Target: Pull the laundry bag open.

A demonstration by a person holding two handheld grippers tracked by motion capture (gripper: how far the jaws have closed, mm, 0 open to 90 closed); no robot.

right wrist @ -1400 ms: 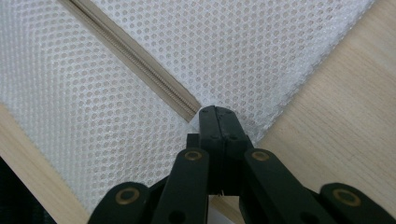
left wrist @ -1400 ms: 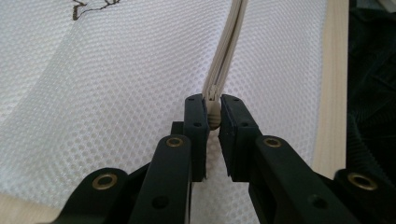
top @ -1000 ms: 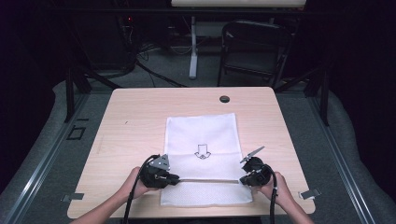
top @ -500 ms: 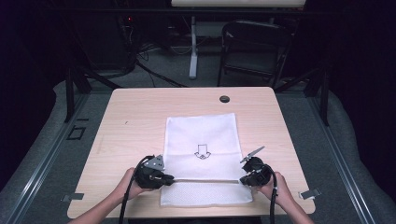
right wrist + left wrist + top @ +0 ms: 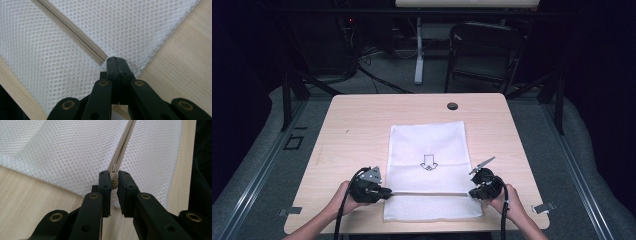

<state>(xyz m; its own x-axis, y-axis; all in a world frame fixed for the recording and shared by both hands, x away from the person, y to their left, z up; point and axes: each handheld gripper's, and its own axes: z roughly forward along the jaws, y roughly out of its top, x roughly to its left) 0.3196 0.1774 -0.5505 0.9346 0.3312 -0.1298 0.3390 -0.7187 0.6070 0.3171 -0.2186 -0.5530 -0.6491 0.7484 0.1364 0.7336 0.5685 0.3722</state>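
- On the near half of the desk (image 5: 362, 120) lies a white mesh bag (image 5: 427, 145), flat, its long side running away from the person, with a black arrow mark (image 5: 429, 162) printed near its middle.
- Across the bag, close to its near end, runs a beige zipper (image 5: 429, 193) from one side edge to the other.
- Left gripper (image 5: 384, 192) sits at the bag's left edge, in the person's left hand (image 5: 343, 197); its jaws stand narrow and press on the zipper's end piece (the left gripper view shows the small beige pull (image 5: 114, 182) caught between the two black pads).
- From that view the zipper tape (image 5: 122, 147) rises away from the jaws, lifted a little off the mesh.
- Right gripper (image 5: 473, 193) sits at the bag's right edge, in the right hand (image 5: 507, 202); its jaws are closed tight together, pinching the mesh at the other end of the zipper (image 5: 75, 35).
- Seen along the right gripper (image 5: 115, 60), the bag's corner fabric bunches slightly at the jaw tips, with bare wood of the desk (image 5: 180, 60) just beside it.
- Near the far edge of the desk is a small dark round cap (image 5: 452, 106), well apart from the bag.
- Beyond the desk stands a dark folding chair (image 5: 484, 55) on the grey floor.
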